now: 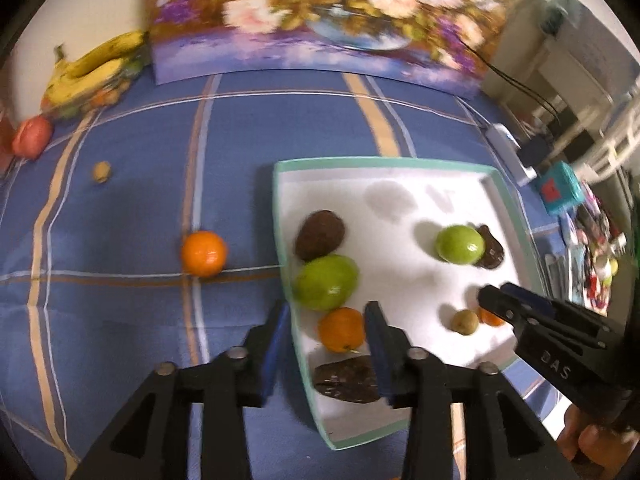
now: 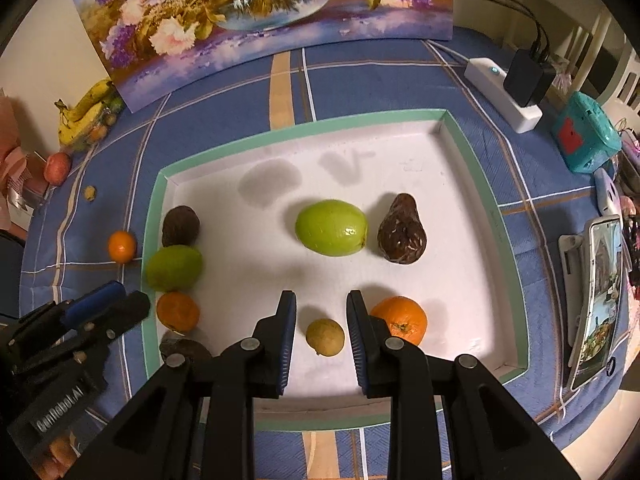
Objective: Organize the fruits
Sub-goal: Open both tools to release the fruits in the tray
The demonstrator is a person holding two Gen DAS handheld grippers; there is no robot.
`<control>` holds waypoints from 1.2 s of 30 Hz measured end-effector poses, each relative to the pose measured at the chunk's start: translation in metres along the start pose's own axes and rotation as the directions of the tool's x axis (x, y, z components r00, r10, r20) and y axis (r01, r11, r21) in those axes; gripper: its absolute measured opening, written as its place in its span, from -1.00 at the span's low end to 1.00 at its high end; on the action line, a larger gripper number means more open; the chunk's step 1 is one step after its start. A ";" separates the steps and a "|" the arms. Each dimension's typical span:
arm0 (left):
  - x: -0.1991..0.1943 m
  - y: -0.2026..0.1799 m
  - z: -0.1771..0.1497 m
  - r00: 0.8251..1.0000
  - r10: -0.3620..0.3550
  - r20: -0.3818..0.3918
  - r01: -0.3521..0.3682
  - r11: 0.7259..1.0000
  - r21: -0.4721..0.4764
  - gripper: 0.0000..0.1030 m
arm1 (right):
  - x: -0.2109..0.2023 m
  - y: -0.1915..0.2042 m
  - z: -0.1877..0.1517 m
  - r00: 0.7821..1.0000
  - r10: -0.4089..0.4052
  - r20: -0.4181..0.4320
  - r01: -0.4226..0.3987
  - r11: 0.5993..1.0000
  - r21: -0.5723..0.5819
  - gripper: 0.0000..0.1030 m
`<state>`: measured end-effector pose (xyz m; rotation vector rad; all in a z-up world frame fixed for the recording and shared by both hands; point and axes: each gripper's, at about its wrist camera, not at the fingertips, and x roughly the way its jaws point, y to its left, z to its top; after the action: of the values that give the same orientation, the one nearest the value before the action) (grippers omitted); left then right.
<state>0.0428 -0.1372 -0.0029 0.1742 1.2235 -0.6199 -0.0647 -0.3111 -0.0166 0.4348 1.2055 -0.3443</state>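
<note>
On a worktop [image 1: 120, 220] under a blue checked cloth, fruit lies gathered in a white tray [image 2: 480, 184] with a green rim. The left tool [image 1: 327, 307] hangs with its jaws parted on either side of an orange [image 1: 342, 329], which rests unclamped by the tray's left wall, touching a green fruit [image 1: 326, 282]. The right tool [image 2: 321, 295] hovers with narrow jaws gripping nothing, above a small yellow fruit [image 2: 325, 336] that lies near a second orange [image 2: 400, 319]. A third orange [image 1: 204, 253] sits outside the tray on the cloth.
</note>
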 end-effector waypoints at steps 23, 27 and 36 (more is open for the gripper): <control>-0.022 0.097 -0.002 0.968 0.251 0.020 -0.243 0.953 -0.181 1.00 | -0.001 0.018 -0.002 0.999 -0.031 0.035 0.033 0.998 -0.061 0.68; -0.026 0.105 -0.003 0.959 0.283 0.029 -0.273 0.944 -0.188 1.00 | -0.004 0.018 -0.001 0.998 -0.022 0.060 0.025 0.998 -0.054 0.85; -0.037 0.114 -0.004 0.947 0.316 0.053 -0.302 0.935 -0.184 1.00 | -0.012 0.024 0.003 0.994 0.025 0.111 -0.022 0.999 -0.025 0.85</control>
<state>0.0928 -0.0292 0.0066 0.1882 1.1351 -0.2415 -0.0546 -0.2921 -0.0009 0.4040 1.0942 -0.3295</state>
